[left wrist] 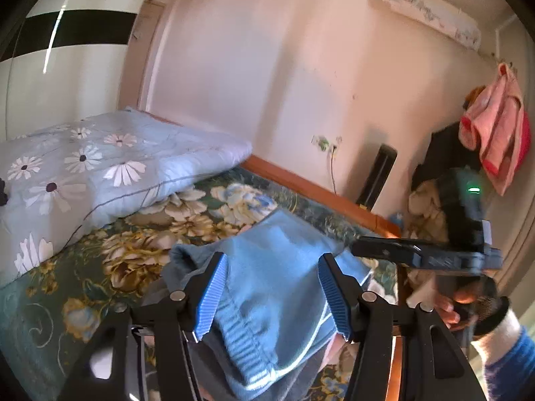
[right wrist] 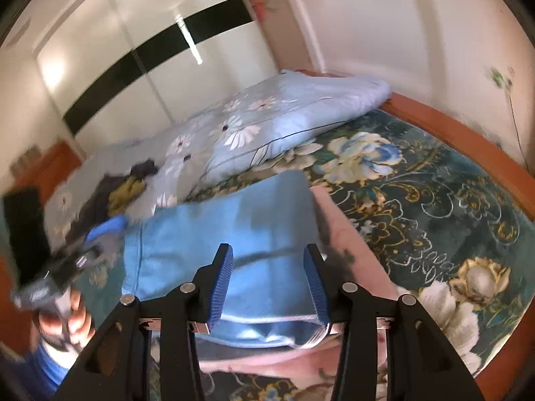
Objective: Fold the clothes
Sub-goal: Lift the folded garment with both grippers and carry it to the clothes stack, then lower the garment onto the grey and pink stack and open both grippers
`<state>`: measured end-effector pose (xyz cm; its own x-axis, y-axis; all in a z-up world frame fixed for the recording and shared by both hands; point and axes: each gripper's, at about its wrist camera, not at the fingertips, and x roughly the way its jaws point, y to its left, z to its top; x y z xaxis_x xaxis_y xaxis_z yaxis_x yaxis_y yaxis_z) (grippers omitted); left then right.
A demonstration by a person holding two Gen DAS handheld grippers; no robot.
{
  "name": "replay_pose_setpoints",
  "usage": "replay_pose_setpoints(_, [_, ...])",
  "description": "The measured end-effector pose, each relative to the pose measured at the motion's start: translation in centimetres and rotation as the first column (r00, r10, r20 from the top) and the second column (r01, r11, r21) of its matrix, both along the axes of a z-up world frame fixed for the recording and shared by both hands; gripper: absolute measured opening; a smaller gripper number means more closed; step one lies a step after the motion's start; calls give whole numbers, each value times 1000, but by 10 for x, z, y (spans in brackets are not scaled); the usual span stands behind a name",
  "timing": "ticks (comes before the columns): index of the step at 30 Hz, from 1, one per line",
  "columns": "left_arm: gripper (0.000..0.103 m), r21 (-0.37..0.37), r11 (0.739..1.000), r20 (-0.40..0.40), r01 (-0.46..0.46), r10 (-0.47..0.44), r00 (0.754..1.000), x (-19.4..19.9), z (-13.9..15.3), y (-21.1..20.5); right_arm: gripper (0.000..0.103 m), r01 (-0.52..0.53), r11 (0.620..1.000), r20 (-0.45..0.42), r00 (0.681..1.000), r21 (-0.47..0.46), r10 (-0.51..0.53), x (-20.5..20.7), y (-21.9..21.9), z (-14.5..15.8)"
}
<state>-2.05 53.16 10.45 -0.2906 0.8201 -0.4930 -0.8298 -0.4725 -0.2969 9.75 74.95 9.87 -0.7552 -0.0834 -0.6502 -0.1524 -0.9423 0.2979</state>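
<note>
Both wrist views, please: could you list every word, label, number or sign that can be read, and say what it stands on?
None: no text can be read in either view.
Air conditioner: only a blurred floral pattern, no letters.
Right gripper: a green light on its body, no label visible.
Blue garment: plain, no tag showing.

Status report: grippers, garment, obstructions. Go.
Left gripper open, right gripper open, both over blue garment. Garment folded on bed, pink cloth underneath. Quilt beside, not blocking.
</note>
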Motion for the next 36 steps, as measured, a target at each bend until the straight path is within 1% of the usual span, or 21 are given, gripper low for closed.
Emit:
replay_pose_setpoints(3, [60, -25, 1000, 16, 6, -5, 1000, -6, -13, 5, 45, -37, 998, 27, 999, 56, 36, 2, -11, -5])
replay_pose_setpoints(6, [60, -35, 999, 63, 8, -6, 998, -14, -27, 7, 45, -16, 999, 42, 999, 50, 14, 2, -6, -15])
replay_pose_setpoints(9, [60, -41, 999, 109, 7, -2, 994, -22, -40, 8, 45, 6, 1000, 46, 999, 25, -8, 0, 1, -24])
replay_pose_setpoints(12, [60, -39, 999, 129, 6, -1, 992, -26, -46, 8, 45, 20, 1000, 49, 999, 17, -20, -3, 4, -30])
replay_pose_setpoints(16, [60, -63, 998, 138, 0, 8, 990, -28, -56, 12, 46, 33, 999, 62, 998, 11, -33, -8, 3, -38])
replay_pose_setpoints(19, [60, -80, 997, 127, -1, 12, 992, -27, -62, 14, 47, 37, 999, 82, 996, 23, -39, -11, 0, -46])
replay_pose_setpoints(21, [60, -103, 995, 111, -4, 15, 994, -26, -64, 16, 50, 43, 999, 85, 995, 25, -44, -11, -2, -45])
replay_pose_setpoints(23, [60, -110, 994, 109, -6, 18, 994, -24, -61, 17, 51, 48, 998, 87, 995, 27, -51, -10, -3, -43])
replay_pose_setpoints(25, [60, -93, 996, 121, -10, 21, 992, -22, -56, 12, 51, 53, 998, 87, 995, 31, -55, -9, -5, -41])
replay_pose_setpoints(27, [60, -46, 999, 130, -11, 17, 991, -17, -45, 2, 51, 52, 997, 74, 996, 49, -56, -4, -10, -34])
replay_pose_setpoints(29, [60, -36, 999, 111, -20, 24, 993, -11, -36, -5, 51, 51, 997, 58, 997, 51, -54, 2, -14, -27])
replay_pose_setpoints(31, [60, -54, 998, 87, -37, 41, 995, -3, -32, -11, 51, 65, 996, 36, 997, 64, -67, 10, -20, -22])
replay_pose_setpoints(33, [61, -52, 997, 81, -57, 61, 995, 8, -37, -24, 51, 95, 992, 5, 995, 84, -95, 23, -31, -21])
replay_pose_setpoints(34, [64, -51, 997, 90, -62, 66, 994, 14, -45, -31, 51, 104, 991, -10, 995, 85, -104, 29, -36, -23])
replay_pose_setpoints(36, [65, -54, 996, 115, -69, 75, 991, 22, -60, -42, 51, 111, 991, -12, 994, 70, -111, 37, -46, -33])
